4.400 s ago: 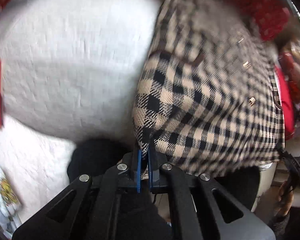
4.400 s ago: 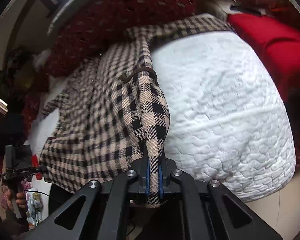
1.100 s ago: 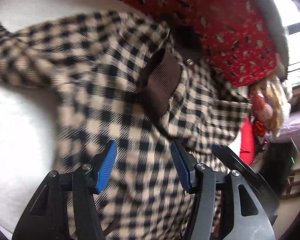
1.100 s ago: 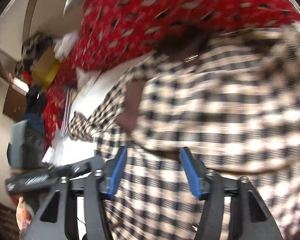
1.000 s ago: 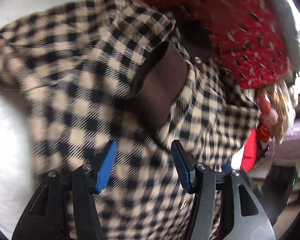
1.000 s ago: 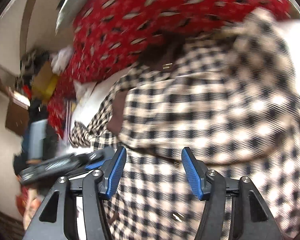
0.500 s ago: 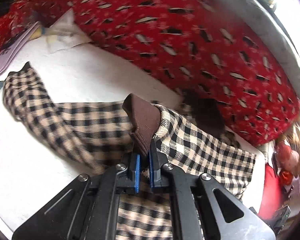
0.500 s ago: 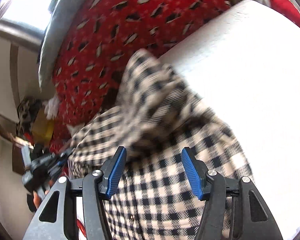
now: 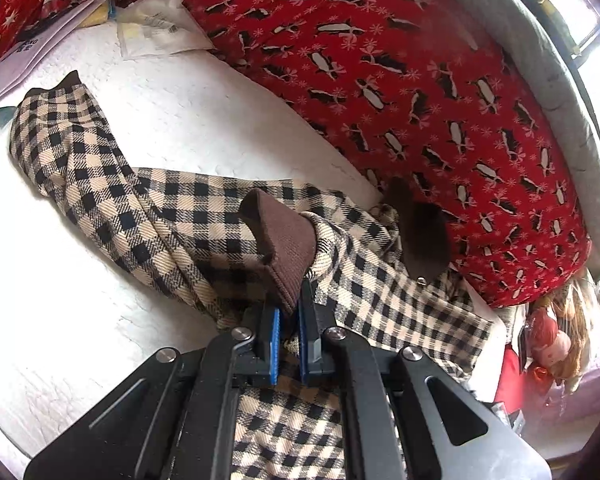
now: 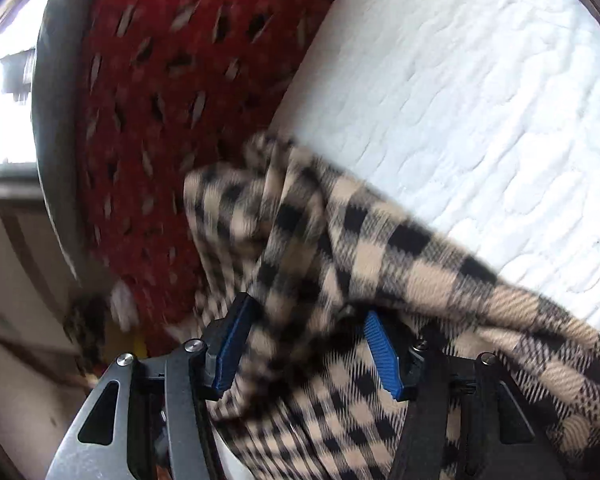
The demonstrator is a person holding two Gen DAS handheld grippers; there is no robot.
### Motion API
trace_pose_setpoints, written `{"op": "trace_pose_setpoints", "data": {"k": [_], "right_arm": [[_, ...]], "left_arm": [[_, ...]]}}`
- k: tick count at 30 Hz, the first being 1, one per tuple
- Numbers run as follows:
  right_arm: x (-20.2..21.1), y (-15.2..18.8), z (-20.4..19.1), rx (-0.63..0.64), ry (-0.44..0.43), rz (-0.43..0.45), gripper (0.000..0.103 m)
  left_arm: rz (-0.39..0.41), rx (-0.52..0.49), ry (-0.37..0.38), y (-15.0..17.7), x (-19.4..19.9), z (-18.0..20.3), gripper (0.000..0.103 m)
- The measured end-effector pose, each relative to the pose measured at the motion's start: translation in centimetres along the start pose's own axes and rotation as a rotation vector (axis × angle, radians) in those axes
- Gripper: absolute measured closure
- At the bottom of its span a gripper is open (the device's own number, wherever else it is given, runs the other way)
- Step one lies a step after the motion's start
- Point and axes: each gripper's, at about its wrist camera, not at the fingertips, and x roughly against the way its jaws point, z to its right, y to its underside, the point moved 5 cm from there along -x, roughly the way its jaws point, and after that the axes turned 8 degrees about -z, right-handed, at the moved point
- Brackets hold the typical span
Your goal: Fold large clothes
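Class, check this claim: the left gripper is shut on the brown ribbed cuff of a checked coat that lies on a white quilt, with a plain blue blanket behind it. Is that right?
Not quite. The left gripper is shut on the brown cuff of the checked coat on the white quilt, but the blanket behind it is red with a penguin print, not plain blue. The left wrist view shows this.

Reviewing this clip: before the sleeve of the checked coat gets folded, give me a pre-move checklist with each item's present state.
1. Left claw shut on the brown cuff: ok.
2. Right claw gripping the checked coat: not ok; jaws closing, cloth between them, pads not yet pressing.
3. Other sleeve lying flat on the white bedspread: ok.
4. Papers clear of the coat: ok.
5. Coat clear of the red penguin blanket: not ok, its collar end touches it.
6. Coat body smooth: cannot tell, right view blurred.
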Motion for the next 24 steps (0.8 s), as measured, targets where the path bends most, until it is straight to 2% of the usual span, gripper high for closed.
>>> {"op": "trace_pose_setpoints", "data": {"k": [1, 4, 5, 6, 8, 9, 11, 12, 14, 15, 16, 18, 19, 20, 21, 22, 24], "right_arm": [[0.3, -0.3, 0.0, 0.006, 0.008, -0.007, 0.096], [3.8, -1.0, -0.9, 0.087, 0.001, 0.085, 0.097], [5.0, -1.3, -0.9, 0.115, 0.033, 0.125, 0.097], [5.5, -1.8, -0.4, 0.122, 0.085, 0.139, 0.097], [4.5, -2.7, 1.8, 0.076, 0.164, 0.045, 0.097], [4.1, -2.7, 2.8, 0.042, 0.163, -0.01, 0.094], [4.9, -2.0, 3.3, 0.026, 0.137, -0.058, 0.093], [5.7, -1.6, 2.8, 0.06, 0.161, -0.054, 0.089], [7.5, -1.2, 0.2, 0.189, 0.126, 0.0, 0.089], [8.3, -1.2, -1.4, 0.259, 0.114, 0.034, 0.084], [8.6, -1.5, -2.9, 0.321, 0.114, 0.06, 0.07], [8.0, -2.1, -5.5, 0.421, 0.133, 0.084, 0.053], [7.0, -2.4, -6.6, 0.453, 0.131, 0.072, 0.053], [5.4, -2.5, -7.6, 0.48, 0.108, 0.021, 0.054], [4.1, -2.6, -8.0, 0.492, 0.093, -0.024, 0.061], [2.6, -2.7, -8.4, 0.509, 0.097, -0.056, 0.073], [0.3, -3.2, -8.0, 0.548, 0.192, -0.048, 0.087]], "left_arm": [[-0.002, -0.002, 0.005, 0.0, 0.0, 0.1, 0.098], [-0.048, -0.044, 0.01, 1.1, -1.2, 0.8, 0.097], [-0.078, -0.072, -0.008, 1.8, -2.3, 1.1, 0.097], [-0.114, -0.111, -0.063, 2.7, -3.8, 1.4, 0.097], [-0.157, -0.16, -0.135, 3.9, -5.5, 1.3, 0.097], [-0.178, -0.175, -0.137, 4.5, -6.0, 1.1, 0.097], [-0.19, -0.187, -0.084, 5.5, -5.3, 0.5, 0.097], [-0.185, -0.194, -0.06, 5.7, -4.5, 0.2, 0.097], [-0.163, -0.205, -0.014, 5.9, -2.8, 0.0, 0.097], [-0.151, -0.206, 0.004, 5.7, -2.0, 0.0, 0.097], [-0.13, -0.197, 0.031, 5.5, -1.0, 0.2, 0.097], [-0.091, -0.179, 0.076, 4.6, 0.5, 0.8, 0.097], [-0.07, -0.175, 0.103, 4.2, 1.1, 1.4, 0.094], [-0.063, -0.181, 0.117, 3.8, 1.2, 1.9, 0.091], [-0.06, -0.187, 0.113, 3.5, 0.9, 2.3, 0.084], [-0.059, -0.198, 0.098, 3.1, 0.1, 3.0, 0.078], [-0.077, -0.225, 0.059, 2.7, -2.1, 3.8, 0.077]]}}
